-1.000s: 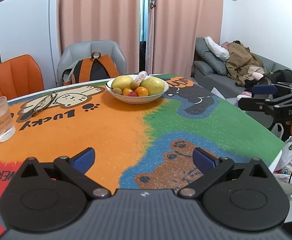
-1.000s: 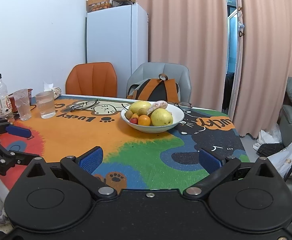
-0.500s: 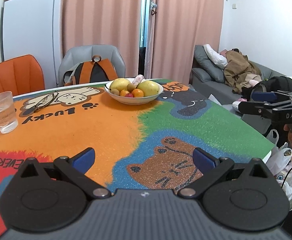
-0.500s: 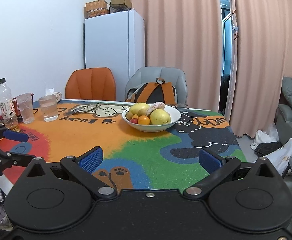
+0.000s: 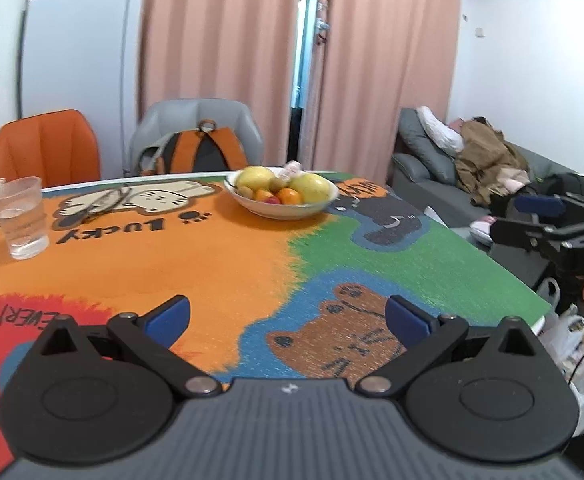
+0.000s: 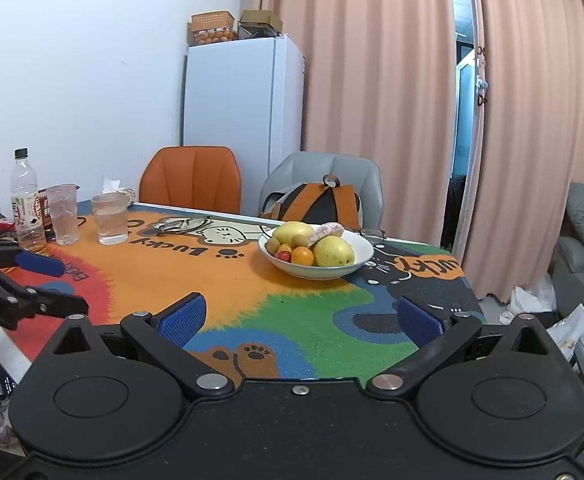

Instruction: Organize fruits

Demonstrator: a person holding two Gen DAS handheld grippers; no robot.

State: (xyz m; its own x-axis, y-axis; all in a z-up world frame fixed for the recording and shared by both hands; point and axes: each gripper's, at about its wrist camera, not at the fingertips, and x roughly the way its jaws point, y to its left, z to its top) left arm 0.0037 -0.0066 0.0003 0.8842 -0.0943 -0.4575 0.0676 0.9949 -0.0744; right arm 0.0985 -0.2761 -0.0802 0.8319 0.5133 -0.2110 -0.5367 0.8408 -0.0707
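A white bowl [image 5: 292, 211] [image 6: 362, 256] stands at the far side of the colourful table mat [image 5: 220, 256]. It holds yellow fruits [image 5: 312, 188] [image 6: 334, 251], an orange [image 5: 289, 196] [image 6: 302, 257], small brown and red fruits, and a pink wrapped item [image 6: 326, 231]. My left gripper [image 5: 288, 318] is open and empty, low over the near part of the table. My right gripper [image 6: 300, 320] is open and empty, over the table's near right part. Each gripper shows at the edge of the other's view [image 5: 560, 228] [image 6: 20, 280].
Clear cups [image 5: 20, 218] [image 6: 110, 218] and a plastic bottle [image 6: 26, 200] stand at the table's left. Glasses [image 6: 184, 224] lie on the mat. An orange chair [image 6: 190, 178] and a grey chair with a backpack [image 6: 316, 202] stand behind. A sofa [image 5: 472, 176] is to the right.
Both grippers have drawn back from the bowl and tilted up a little, so more of the near table and room shows. Both stay open and empty.
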